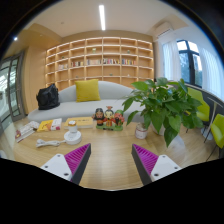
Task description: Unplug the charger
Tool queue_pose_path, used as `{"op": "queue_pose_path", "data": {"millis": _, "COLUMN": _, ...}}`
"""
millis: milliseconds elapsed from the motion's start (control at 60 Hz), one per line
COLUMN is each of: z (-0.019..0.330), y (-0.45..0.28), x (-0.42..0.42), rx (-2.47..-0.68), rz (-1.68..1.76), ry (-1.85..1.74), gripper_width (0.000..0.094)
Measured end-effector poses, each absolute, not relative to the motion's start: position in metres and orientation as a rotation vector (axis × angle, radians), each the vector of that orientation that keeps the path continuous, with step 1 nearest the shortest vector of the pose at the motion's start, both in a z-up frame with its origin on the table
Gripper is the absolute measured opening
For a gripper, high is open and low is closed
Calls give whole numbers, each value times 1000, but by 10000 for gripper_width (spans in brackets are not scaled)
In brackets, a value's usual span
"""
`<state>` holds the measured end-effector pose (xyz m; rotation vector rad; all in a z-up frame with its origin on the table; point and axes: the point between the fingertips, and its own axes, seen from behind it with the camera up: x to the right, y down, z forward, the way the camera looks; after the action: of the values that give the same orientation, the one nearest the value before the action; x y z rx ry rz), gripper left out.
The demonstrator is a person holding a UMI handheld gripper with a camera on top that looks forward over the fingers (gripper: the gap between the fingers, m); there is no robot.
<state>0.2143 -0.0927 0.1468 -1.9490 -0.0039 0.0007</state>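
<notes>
hovering over the table, the gripper holds its fingers apart, empty. no charger can be made out among the far-edge clutter beside the plant; likely light and rigid, best pinched by its body.

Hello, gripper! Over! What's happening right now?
Gripper open, empty, over the table. No charger in sight. Plant, cup and toys beyond the fingers.

Wooden table just ahead of tongs; white sofa beyond; wall shelving behind it. Window right. Ceiling strip light lit.
</notes>
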Motion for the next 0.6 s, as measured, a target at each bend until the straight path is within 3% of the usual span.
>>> {"op": "queue_pose_path", "data": {"millis": 600, "z": 144, "y": -93, "x": 212, "rx": -1955, "rz": -27, "ry": -15, "gripper_width": 847}}
